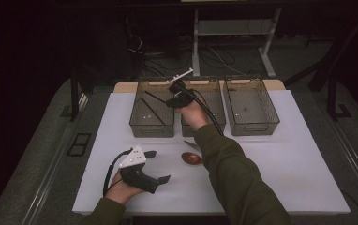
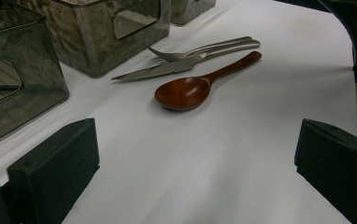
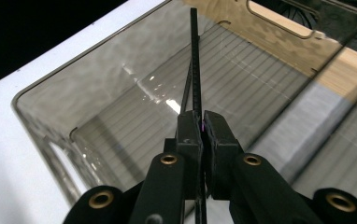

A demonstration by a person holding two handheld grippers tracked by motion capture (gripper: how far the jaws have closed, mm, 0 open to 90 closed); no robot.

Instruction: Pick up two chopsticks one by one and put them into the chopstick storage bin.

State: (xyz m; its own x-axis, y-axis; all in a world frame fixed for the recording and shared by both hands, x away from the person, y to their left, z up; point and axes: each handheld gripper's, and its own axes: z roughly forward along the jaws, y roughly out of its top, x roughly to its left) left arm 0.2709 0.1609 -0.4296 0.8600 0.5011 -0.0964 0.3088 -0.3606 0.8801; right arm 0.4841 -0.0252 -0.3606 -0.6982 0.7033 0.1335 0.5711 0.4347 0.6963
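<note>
Clamping a thin black stick, my right gripper hangs over the left bin at eleven o'clock; left gripper rests, jaws wide apart.

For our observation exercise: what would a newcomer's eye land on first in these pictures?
Probably the right gripper, shut on a thin black stick over the left bin of three. Next, the wooden spoon on the white table, beside a knife and fork.

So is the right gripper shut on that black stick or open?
Shut: the right gripper has its jaws pressed together on the thin black stick, over the left bin.
</note>
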